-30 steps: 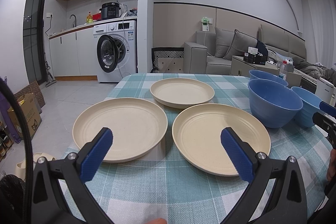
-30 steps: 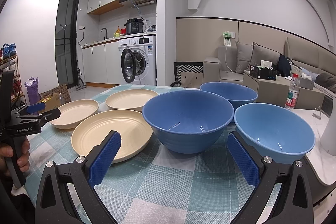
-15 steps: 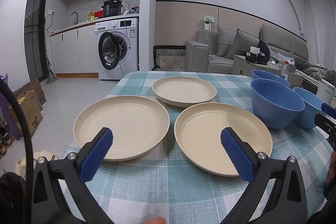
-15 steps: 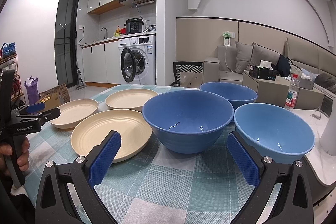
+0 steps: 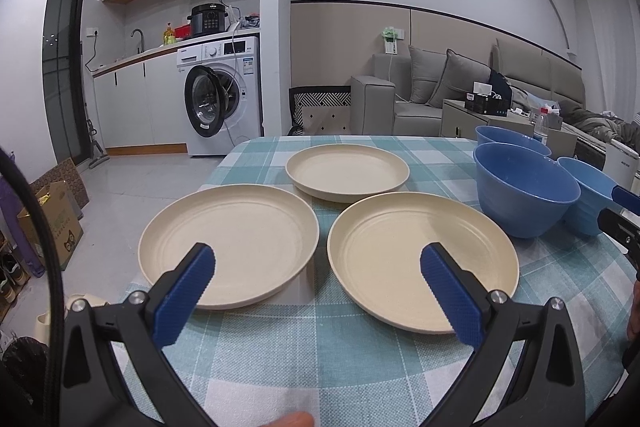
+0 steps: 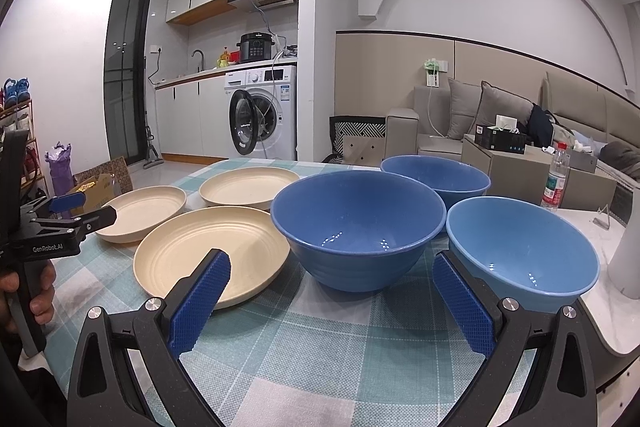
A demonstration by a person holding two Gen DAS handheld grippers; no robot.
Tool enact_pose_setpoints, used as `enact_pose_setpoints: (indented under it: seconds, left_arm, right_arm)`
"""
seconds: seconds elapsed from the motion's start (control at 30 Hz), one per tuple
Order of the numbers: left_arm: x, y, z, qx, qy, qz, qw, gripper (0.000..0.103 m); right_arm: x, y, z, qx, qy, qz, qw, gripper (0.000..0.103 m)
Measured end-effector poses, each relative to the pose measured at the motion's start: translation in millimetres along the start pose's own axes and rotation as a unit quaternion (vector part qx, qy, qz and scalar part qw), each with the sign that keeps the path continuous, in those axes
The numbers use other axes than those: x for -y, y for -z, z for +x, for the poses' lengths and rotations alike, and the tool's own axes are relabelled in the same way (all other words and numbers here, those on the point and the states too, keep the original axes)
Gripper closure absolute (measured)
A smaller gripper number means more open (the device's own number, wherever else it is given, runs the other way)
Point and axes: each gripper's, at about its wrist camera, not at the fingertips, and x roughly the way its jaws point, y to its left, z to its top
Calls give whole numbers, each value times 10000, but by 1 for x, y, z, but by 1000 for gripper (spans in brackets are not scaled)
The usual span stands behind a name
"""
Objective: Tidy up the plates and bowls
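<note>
Three cream plates lie on the checked tablecloth: a left plate (image 5: 230, 241), a right plate (image 5: 420, 255) and a far plate (image 5: 347, 171). Three blue bowls stand to their right: a near dark one (image 6: 358, 223), a far one (image 6: 436, 175) and a lighter one (image 6: 520, 247). My left gripper (image 5: 318, 273) is open just in front of the two near plates, holding nothing. My right gripper (image 6: 330, 287) is open in front of the near dark bowl, with nothing between its blue pads. The left gripper (image 6: 70, 211) shows at the left edge of the right wrist view, held by a hand.
The table (image 5: 348, 359) ends close behind the far plate and at the left plate's left rim. A white surface (image 6: 600, 239) with a water bottle (image 6: 554, 183) adjoins the table on the right. Beyond are a washing machine (image 5: 222, 95) and a sofa (image 5: 440, 95).
The left wrist view has shifted slightly, the plates sitting a little higher and to the right. The right gripper's view is almost unchanged. Both grippers stay open.
</note>
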Motion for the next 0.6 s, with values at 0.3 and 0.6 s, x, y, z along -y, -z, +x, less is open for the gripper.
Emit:
enact_pose_setpoints:
  seconds: [0.3,0.6]
  left_arm:
    - [5,-2,-2,-20,41,102,9999,0]
    - [4,-15,-12,108,13,131,9999,0]
  right_arm:
    - [-2,-2,4,-122,-74,-56,9999,0]
    - [-9,-21,2,-199,-251,-83,9995,0]
